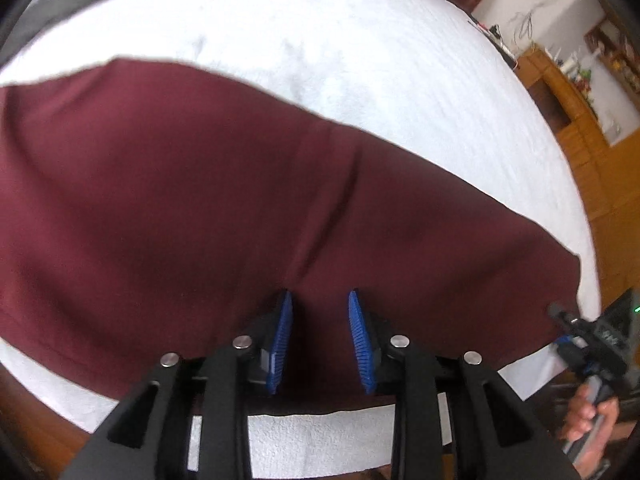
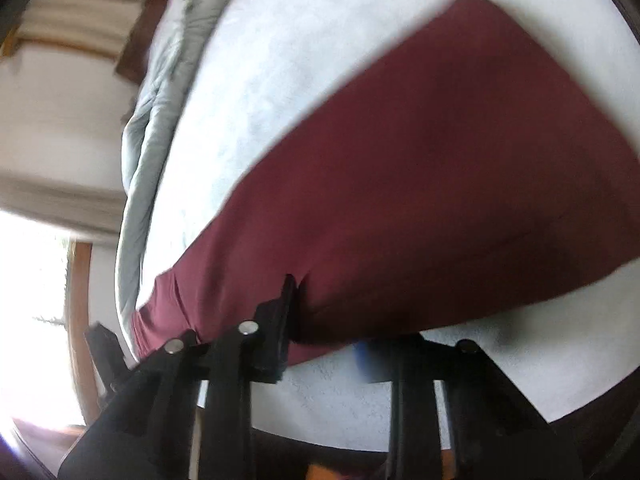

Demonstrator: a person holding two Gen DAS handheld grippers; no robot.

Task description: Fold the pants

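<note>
**Operator:** Maroon cloth fills my left wrist feed. The pants [image 1: 200,200] lie spread over the bed [image 1: 360,40], which has a white textured cover, and they run from the left edge of the view right across to a corner at the far right. One long crease runs down the middle of the fabric towards my left tongs [image 1: 320,300].

**Desk:** How do those tongs stand?

**Operator:** Released. The two blue ribbed pads [image 1: 283,340] are spread apart over the near hem with nothing pinched between them. I can't tell whether they touch the cloth. Further right, at the pants' corner, I see the right tongs [image 1: 560,314] and the hand [image 1: 592,412] on their handle. Behind them a wooden cabinet [image 1: 580,140] stands against the wall.

**Desk:** And the right wrist feed?

**Operator:** It's blurred. On the far left there's a bright window [image 2: 32,320], then a grey quilt [image 2: 160,120] bunched along the far side of the bed [image 2: 280,60]. The pants [image 2: 440,160] stretch from bottom left up to the top right. My right tongs [image 2: 326,320] sit at the near edge of the cloth. The left finger [image 2: 280,320] presses against the hem, and the other is partly hidden under the fabric, with just a smear of blue showing.

**Desk:** Clenched?

**Operator:** No. The fingers stand wide apart with the hem lying between them.
</note>
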